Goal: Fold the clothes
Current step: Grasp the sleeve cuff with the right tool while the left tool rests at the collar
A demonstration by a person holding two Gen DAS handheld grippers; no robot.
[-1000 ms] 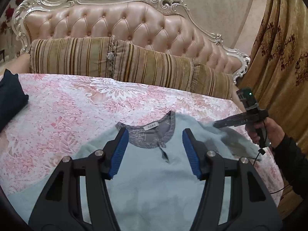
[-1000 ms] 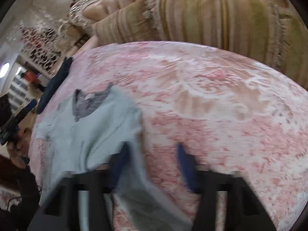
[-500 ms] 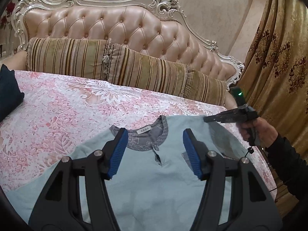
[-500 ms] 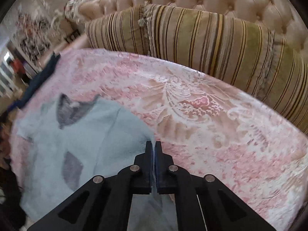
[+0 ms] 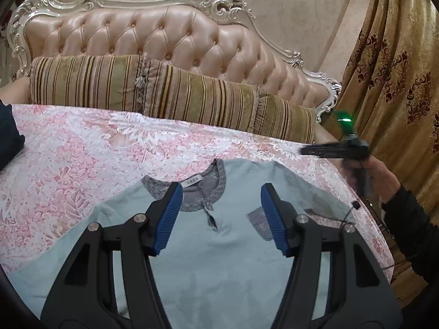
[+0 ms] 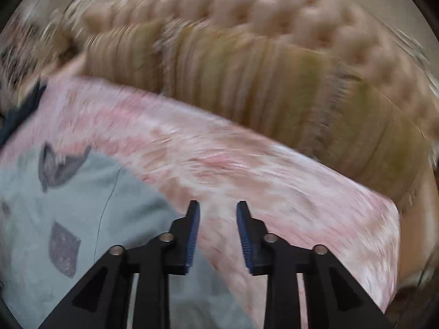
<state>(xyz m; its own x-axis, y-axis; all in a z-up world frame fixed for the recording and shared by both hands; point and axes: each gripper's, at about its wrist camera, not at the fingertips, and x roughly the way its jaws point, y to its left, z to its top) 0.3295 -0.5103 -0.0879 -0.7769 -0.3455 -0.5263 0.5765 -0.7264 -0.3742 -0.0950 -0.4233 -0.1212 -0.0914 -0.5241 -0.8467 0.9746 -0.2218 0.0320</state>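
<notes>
A light blue top (image 5: 219, 260) is spread flat, front up, on a pink floral bedspread (image 5: 82, 150), its grey patterned collar (image 5: 203, 192) turned toward the striped bolster pillows (image 5: 178, 96) and the tufted headboard (image 5: 153, 35). A small grey chest pocket (image 5: 258, 219) is seen on the garment.

The left gripper (image 5: 221, 216) is held above the chest of the top, with its 2 blue-padded jaws spread wide and nothing caught between them.

The right gripper (image 6: 218, 234) is seen in a heavily blurred view, over the bedspread just beside the edge of the top; its jaws are parted and nothing is gripped. In the left view it is held in a hand (image 5: 376, 172) with a dark sleeve (image 5: 411, 227), beyond the top's far shoulder.

A dark garment (image 5: 8, 137) lies at the bed's left edge.
</notes>
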